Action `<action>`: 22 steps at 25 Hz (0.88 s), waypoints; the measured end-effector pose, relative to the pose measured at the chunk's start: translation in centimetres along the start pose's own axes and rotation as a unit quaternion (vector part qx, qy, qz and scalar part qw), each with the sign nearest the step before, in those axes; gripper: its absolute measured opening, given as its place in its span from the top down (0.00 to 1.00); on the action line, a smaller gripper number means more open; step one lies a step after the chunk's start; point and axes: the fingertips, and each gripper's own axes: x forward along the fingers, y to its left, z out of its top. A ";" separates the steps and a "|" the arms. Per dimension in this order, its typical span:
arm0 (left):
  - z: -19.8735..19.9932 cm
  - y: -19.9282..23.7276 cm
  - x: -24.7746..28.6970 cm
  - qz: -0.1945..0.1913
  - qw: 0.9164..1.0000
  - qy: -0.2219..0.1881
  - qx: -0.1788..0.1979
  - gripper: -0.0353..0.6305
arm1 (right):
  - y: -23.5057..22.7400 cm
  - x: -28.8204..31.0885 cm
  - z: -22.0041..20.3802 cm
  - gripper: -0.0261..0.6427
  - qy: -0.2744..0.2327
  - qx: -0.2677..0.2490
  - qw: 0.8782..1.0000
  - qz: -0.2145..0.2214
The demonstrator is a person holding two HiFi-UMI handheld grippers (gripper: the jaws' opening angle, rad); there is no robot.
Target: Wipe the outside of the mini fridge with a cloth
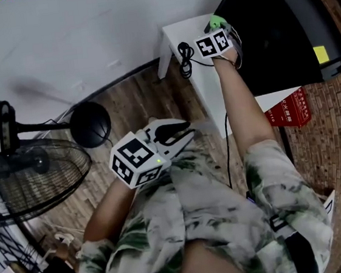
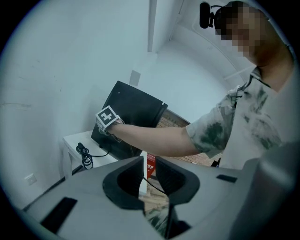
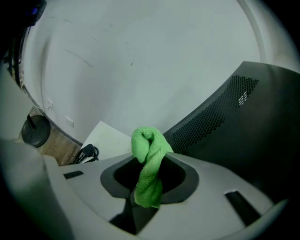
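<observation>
Pinching a bunched green terry cloth in the right gripper: pressed tight on its twisted middle, with a loop poking out past the tips. Reaching out at arm's length. Just ahead and to the right of that gripper, the perforated panel of a boxy black mini fridge. Cannot tell whether touching it. Ahead and to the left, a small white table with a coiled black cable. Holding the left gripper back close to the body, parted by only a narrow slit, with nothing in it. Well ahead of it, the same fridge and table.
</observation>
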 end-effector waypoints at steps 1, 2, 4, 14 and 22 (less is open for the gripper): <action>-0.1 0.2 0.0 0.001 1.000 0.001 -0.003 0.83 | 0.5 0.5 -0.4 0.79 0.005 0.002 1.000 0.005; -0.2 0.3 0.1 0.002 1.000 0.001 -0.006 0.83 | 1.0 1.0 -0.8 0.79 0.010 0.003 1.000 0.011; -0.3 0.6 0.0 0.006 1.000 0.001 -0.011 0.83 | 2.1 2.0 -1.7 0.79 0.020 0.006 1.000 0.022; -1.2 1.9 0.3 0.019 0.999 0.011 -0.034 0.83 | 5.9 5.4 -4.6 0.79 0.060 0.011 0.996 0.064; -1.4 3.4 0.9 0.032 0.998 0.017 -0.047 0.83 | 8.4 8.0 -6.9 0.79 0.089 0.021 0.991 0.097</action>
